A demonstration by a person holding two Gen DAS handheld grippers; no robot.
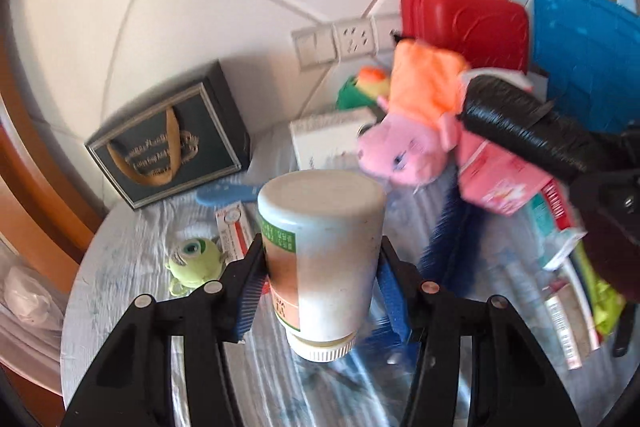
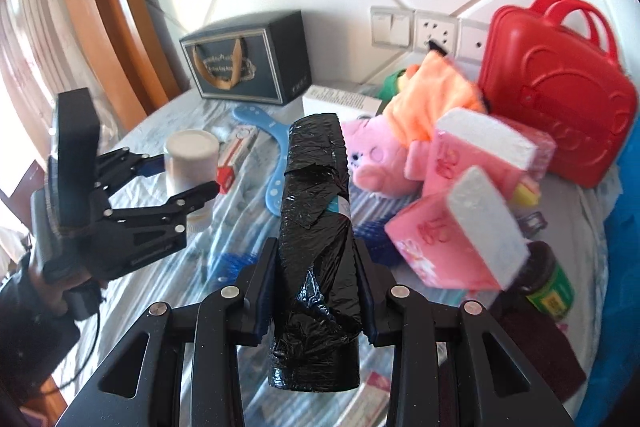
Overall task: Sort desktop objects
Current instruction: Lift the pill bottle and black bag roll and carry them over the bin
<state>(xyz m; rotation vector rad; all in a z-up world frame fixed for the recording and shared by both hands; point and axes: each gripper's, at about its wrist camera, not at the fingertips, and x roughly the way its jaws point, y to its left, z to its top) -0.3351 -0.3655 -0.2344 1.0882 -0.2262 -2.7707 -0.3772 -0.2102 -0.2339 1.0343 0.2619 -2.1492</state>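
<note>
My left gripper (image 1: 320, 247) is shut on a white plastic bottle (image 1: 324, 219) with a green and orange label. Its cap points back at the camera, and it hangs above the cloth-covered table (image 1: 120, 267). The right wrist view shows the same left gripper (image 2: 184, 175) at the left, holding the bottle (image 2: 191, 151) off the table. My right gripper (image 2: 316, 247) is shut on a black roll of bin bags (image 2: 316, 187), which sticks out forward between the fingers. In the left wrist view, that roll (image 1: 512, 123) reaches in from the right over the pile.
A pink pig plush (image 2: 376, 155), pink tissue packs (image 2: 460, 227) and a red case (image 2: 560, 95) crowd the right. A dark gift box (image 2: 248, 59) stands at the back wall. A blue curved toy (image 2: 272, 155), a green one-eyed plush (image 1: 194, 259), a blue brush (image 1: 444, 235) and a green-labelled jar (image 2: 548, 287) lie about.
</note>
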